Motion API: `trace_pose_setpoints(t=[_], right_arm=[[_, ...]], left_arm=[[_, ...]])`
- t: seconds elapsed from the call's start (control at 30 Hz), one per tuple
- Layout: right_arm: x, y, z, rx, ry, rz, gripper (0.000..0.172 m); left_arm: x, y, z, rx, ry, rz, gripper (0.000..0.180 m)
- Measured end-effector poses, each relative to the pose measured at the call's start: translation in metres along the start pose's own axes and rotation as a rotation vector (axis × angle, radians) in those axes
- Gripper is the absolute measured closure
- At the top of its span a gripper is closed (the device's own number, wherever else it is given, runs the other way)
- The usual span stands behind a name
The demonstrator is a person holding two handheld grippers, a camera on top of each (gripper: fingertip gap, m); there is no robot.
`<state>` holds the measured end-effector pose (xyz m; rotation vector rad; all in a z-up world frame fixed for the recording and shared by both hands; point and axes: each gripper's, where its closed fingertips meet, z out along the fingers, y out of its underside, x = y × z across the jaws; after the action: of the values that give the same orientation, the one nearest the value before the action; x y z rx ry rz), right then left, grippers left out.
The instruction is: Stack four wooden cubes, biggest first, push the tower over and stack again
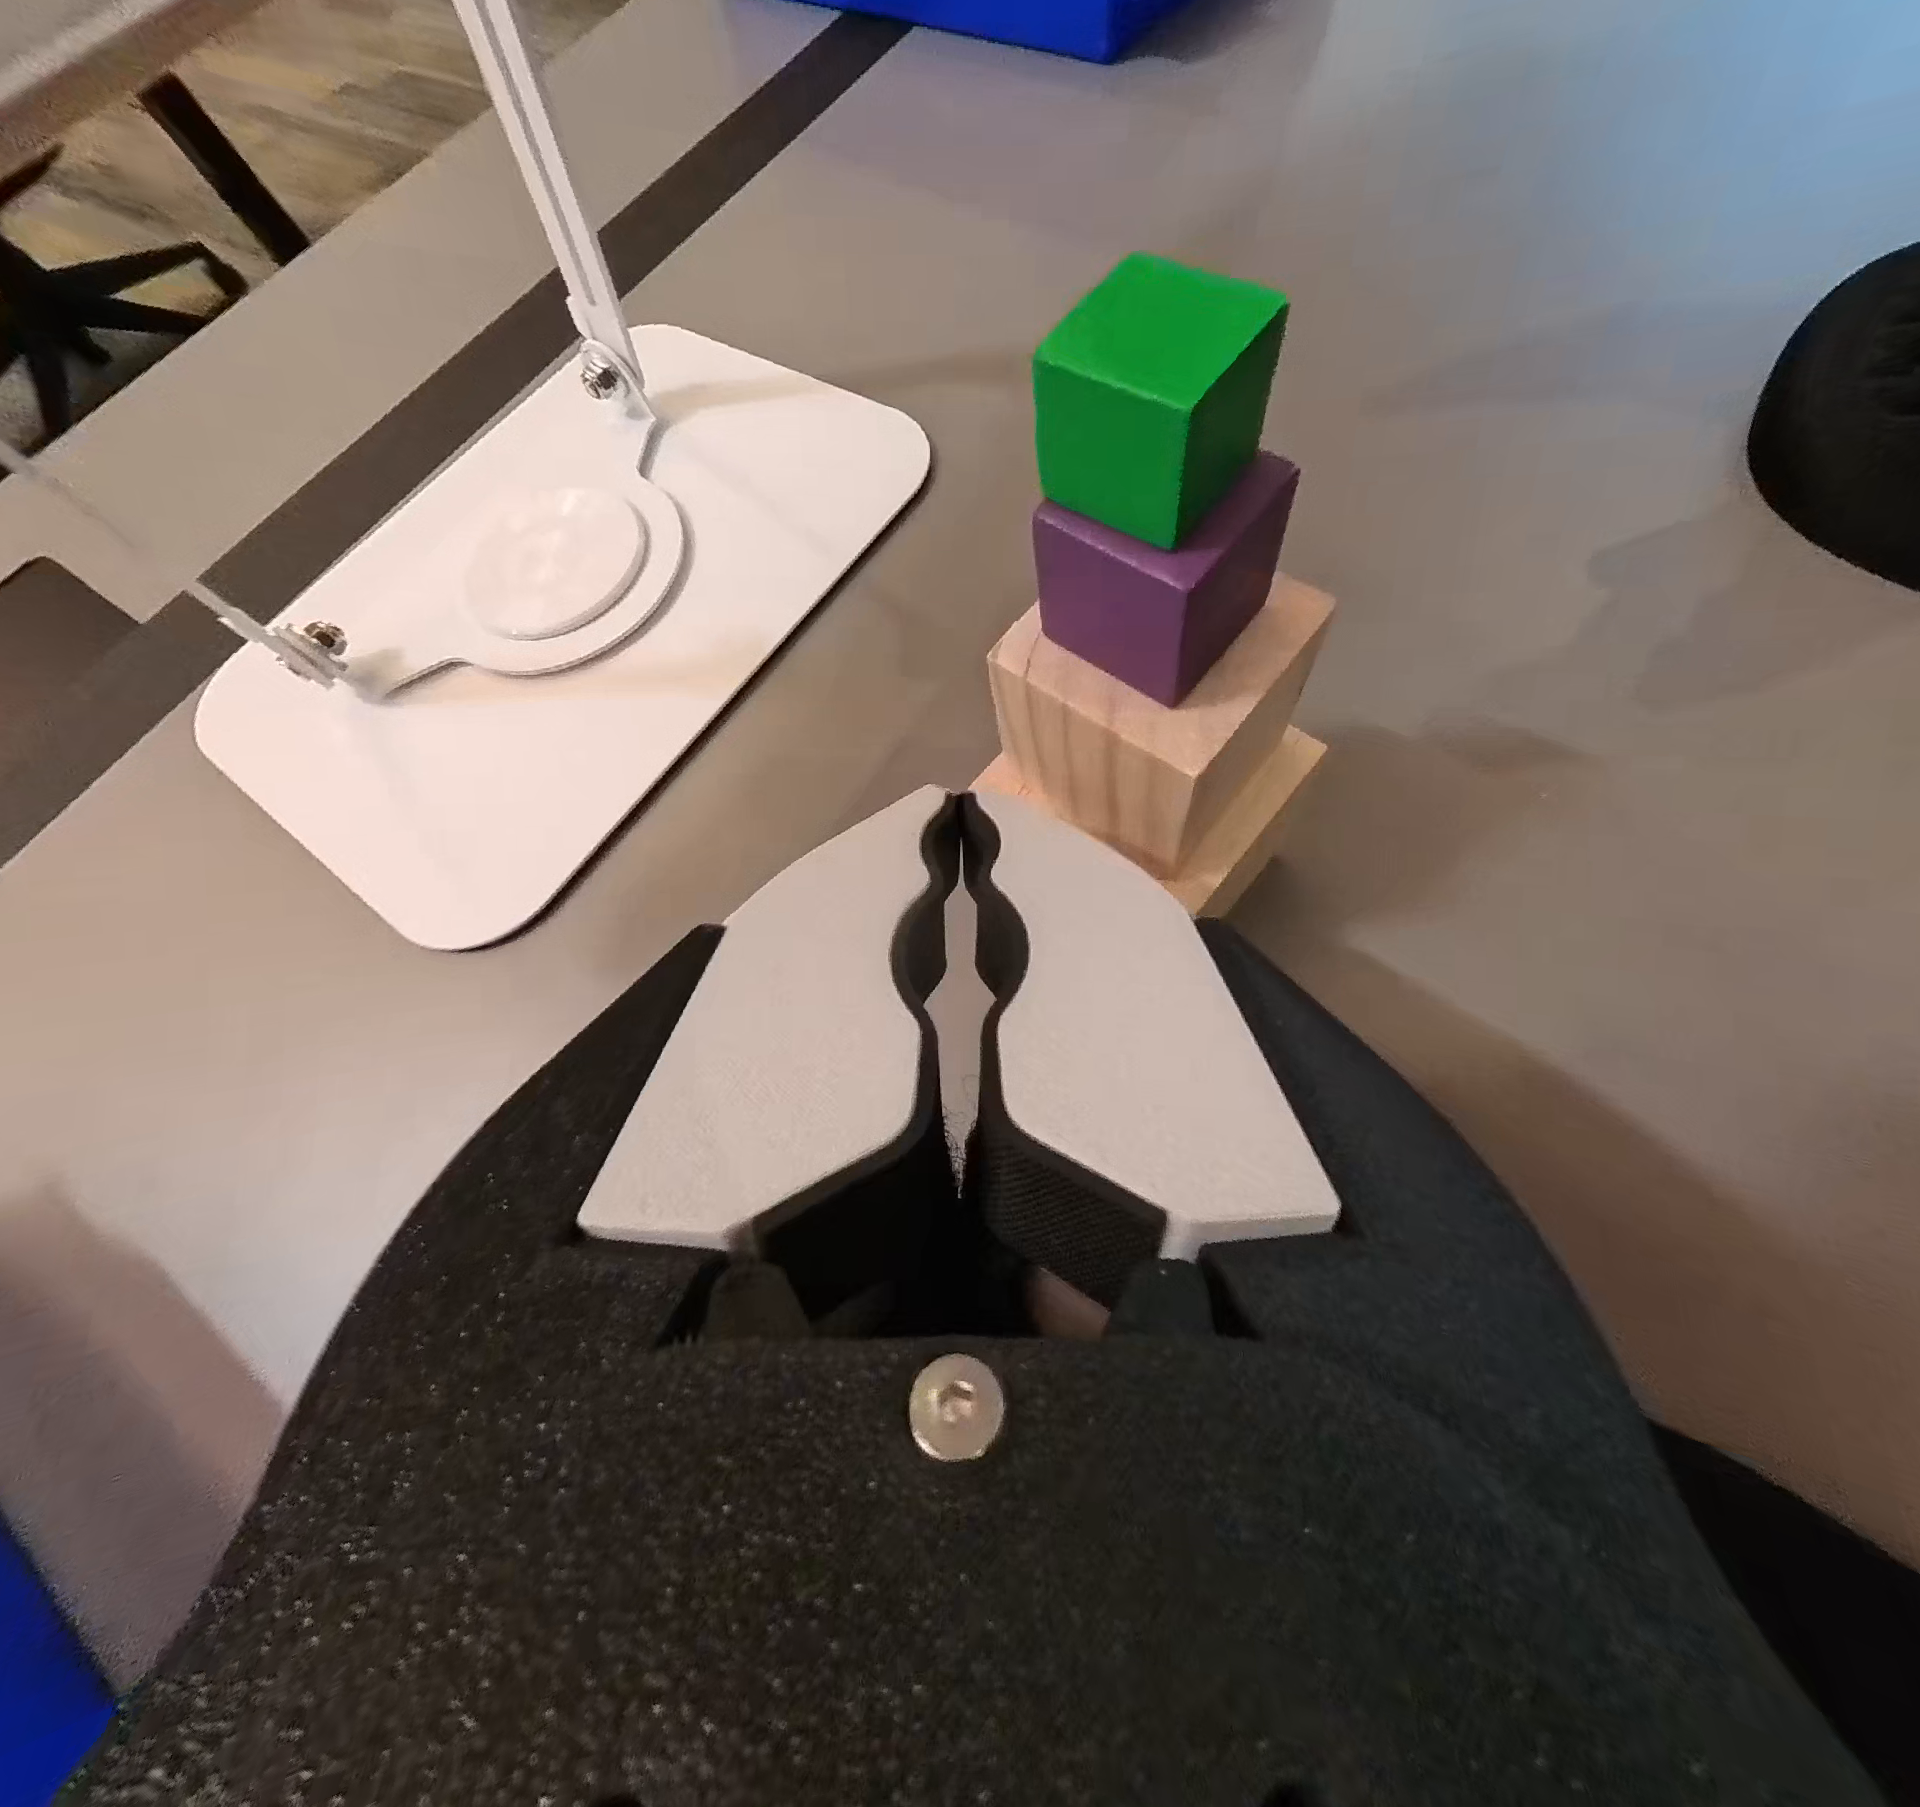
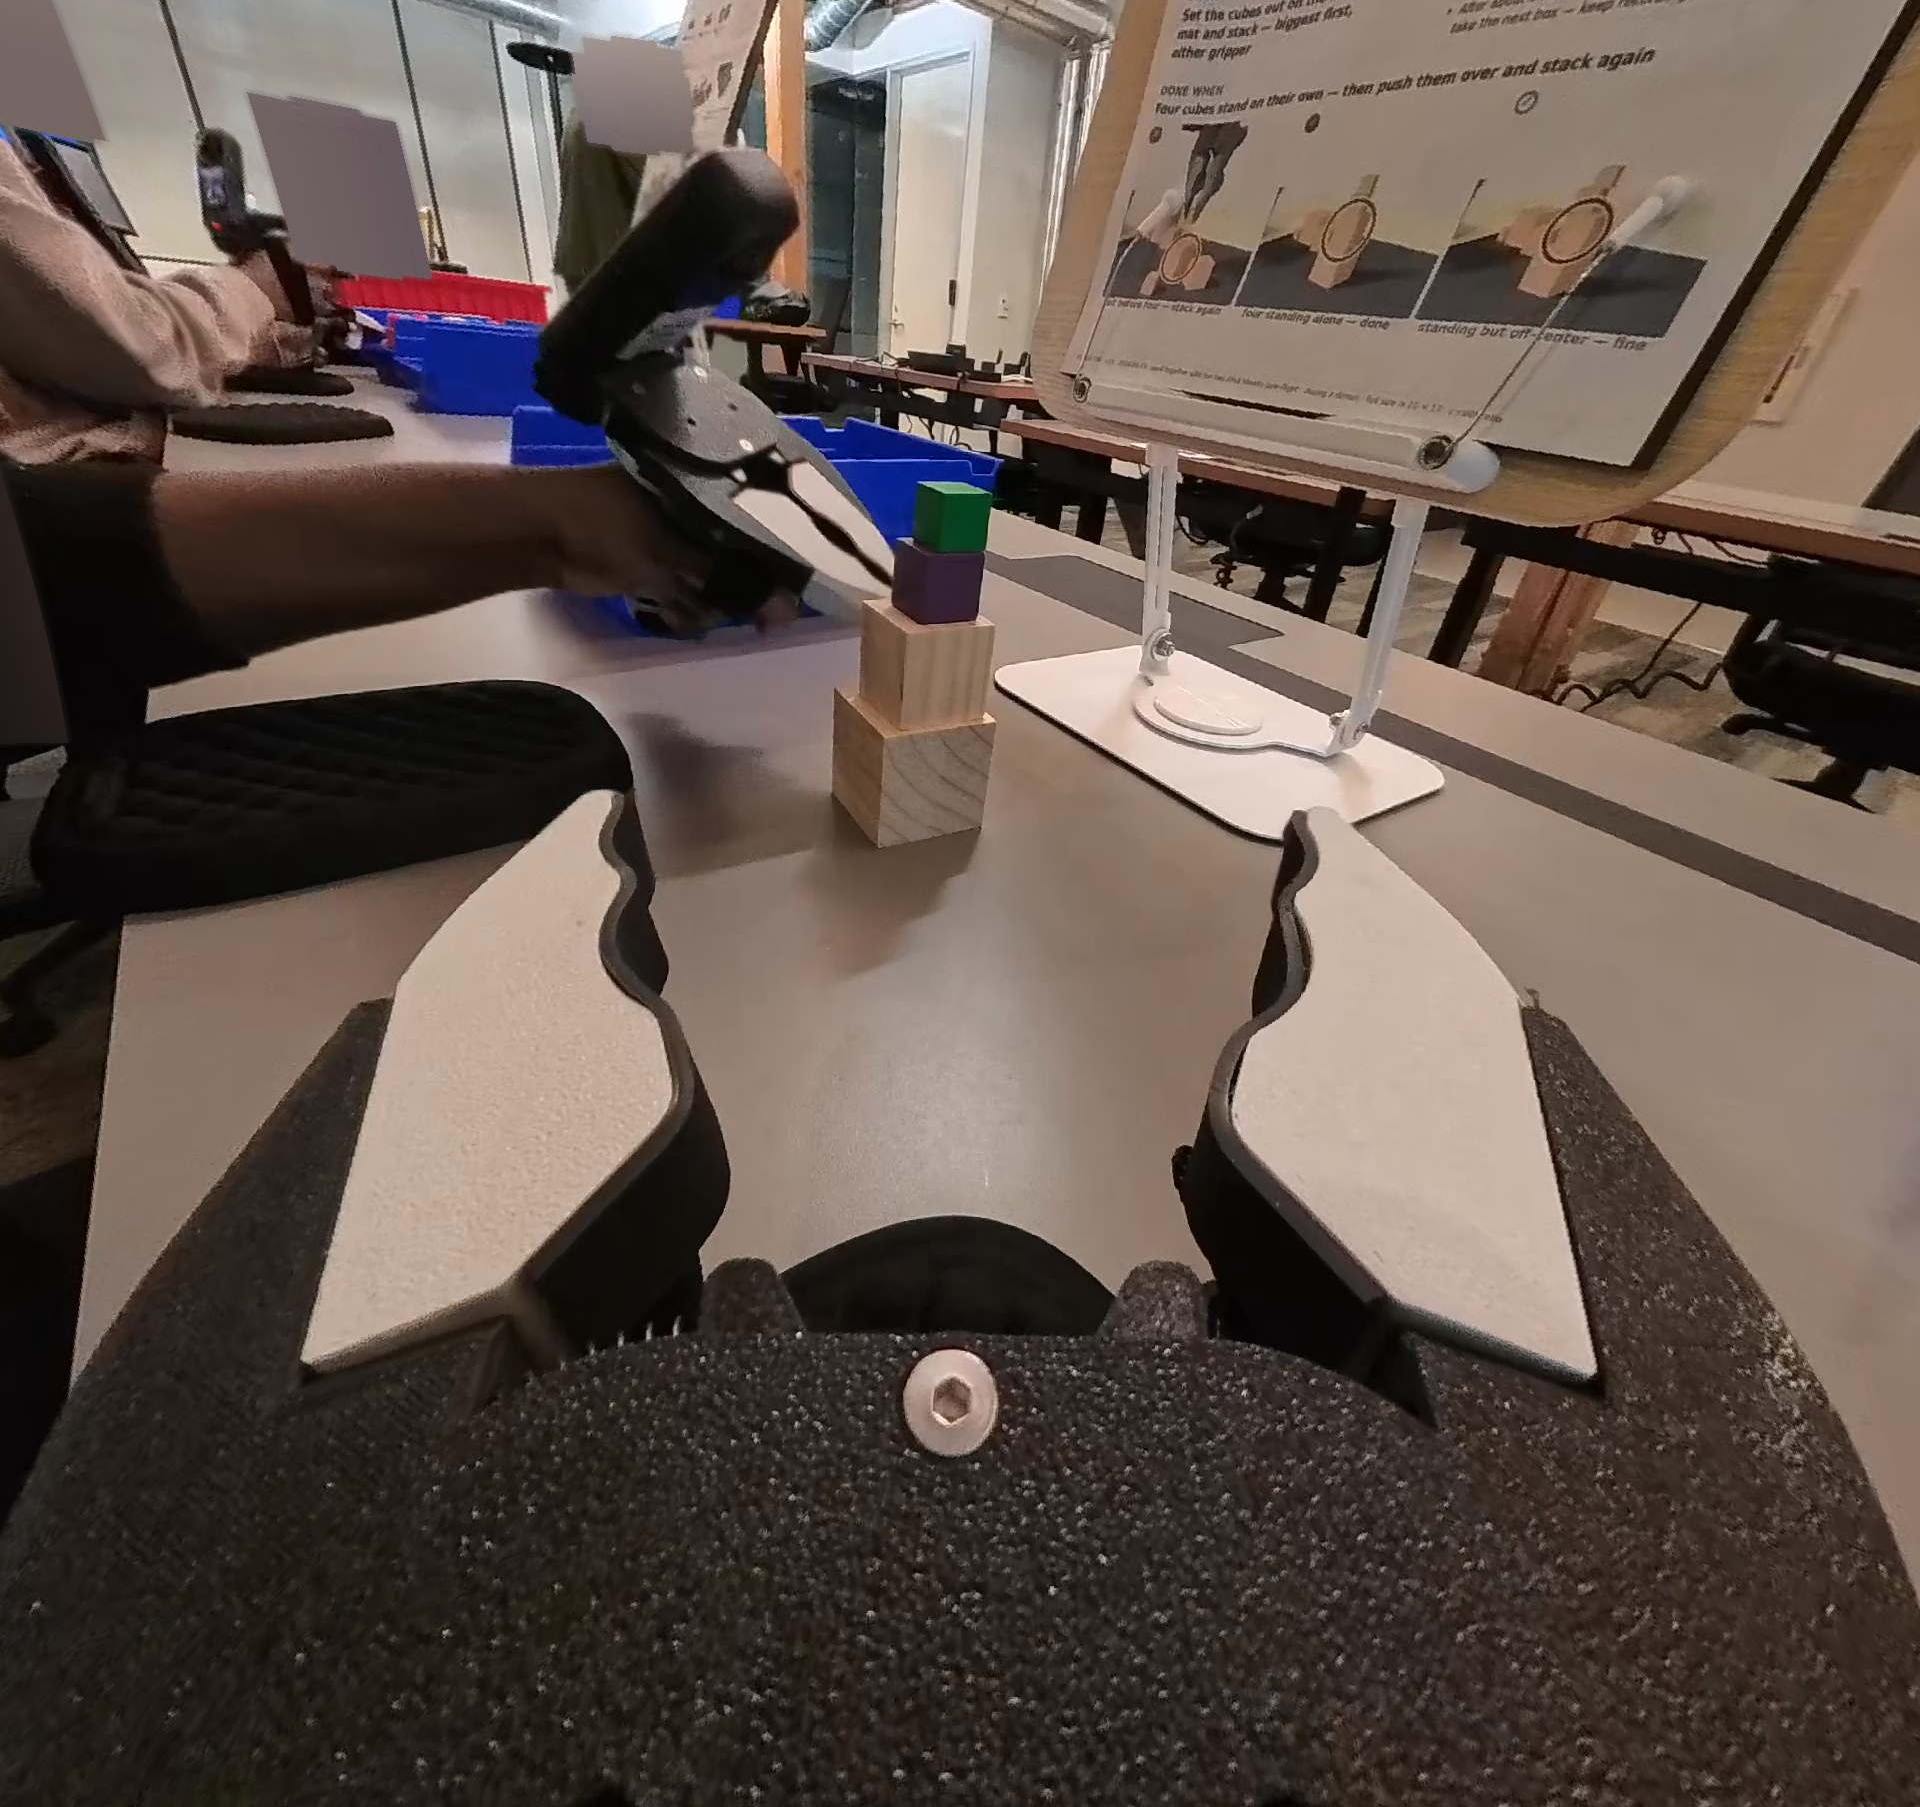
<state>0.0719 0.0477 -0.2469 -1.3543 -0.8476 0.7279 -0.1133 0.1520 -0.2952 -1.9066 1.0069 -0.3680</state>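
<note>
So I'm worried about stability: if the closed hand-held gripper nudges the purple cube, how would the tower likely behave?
The tower probably topples easily: four cubes, each stacked off-centre and twisted. The purple cube and green cube look small and light, so they would likely slide off first. The bottom wooden cube is widest and probably stays put.
</note>
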Motion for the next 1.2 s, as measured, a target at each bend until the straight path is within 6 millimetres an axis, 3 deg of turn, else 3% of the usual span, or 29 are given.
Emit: trace_pose_setpoints(t=[1.2], right_arm=[[0.002, -0.001, -0.001, 0.012, 0.013, 0.002, 0.061]], left_arm=[[0.023, -0.013, 0.013, 0.010, 0.027, 0.026, 0.180]])
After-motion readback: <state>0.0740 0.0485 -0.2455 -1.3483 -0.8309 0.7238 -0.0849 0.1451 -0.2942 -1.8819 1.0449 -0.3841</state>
